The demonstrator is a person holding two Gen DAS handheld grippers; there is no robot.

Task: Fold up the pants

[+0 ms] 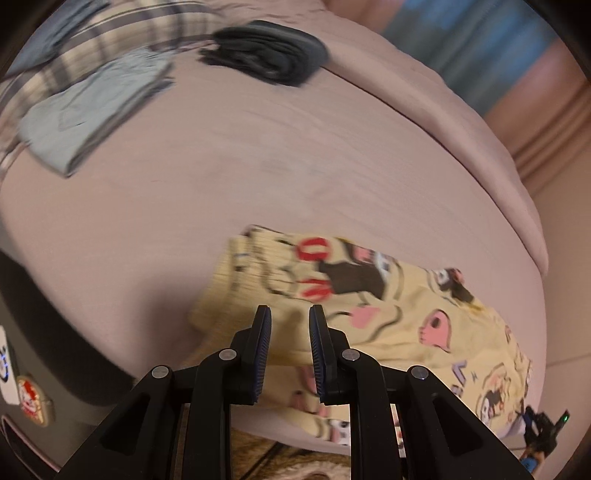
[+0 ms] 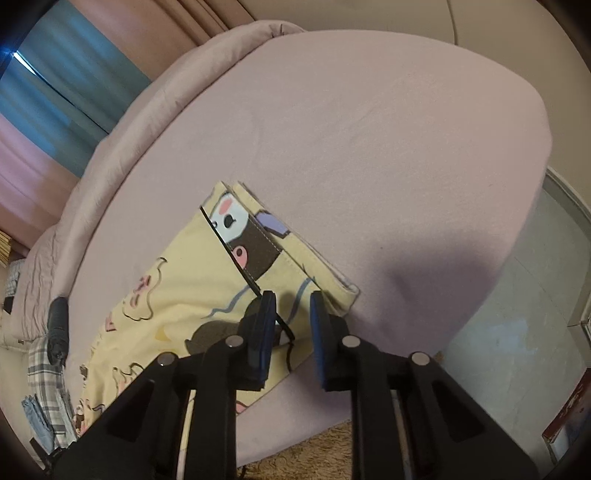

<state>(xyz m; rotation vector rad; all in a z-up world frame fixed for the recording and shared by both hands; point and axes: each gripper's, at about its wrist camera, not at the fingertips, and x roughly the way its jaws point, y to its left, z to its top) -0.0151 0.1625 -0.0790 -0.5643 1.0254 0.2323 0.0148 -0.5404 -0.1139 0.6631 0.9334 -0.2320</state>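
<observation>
Pants (image 1: 369,314), pale yellow with cartoon prints, lay flat near the front edge of the pink-sheeted bed (image 1: 258,184), one end with doubled layers and a dark printed band visible in the right wrist view (image 2: 207,280). The left gripper (image 1: 290,350) was positioned over the pants near the bed's edge with its jaws parted by a narrow gap and nothing between them; the right gripper (image 2: 293,332) was likewise slightly parted over the doubled end, and contact with the cloth could not be confirmed. A grey folded garment (image 1: 92,110), a dark bundle (image 1: 266,51) and a plaid cloth (image 1: 122,29) lay well apart at the far side.
</observation>
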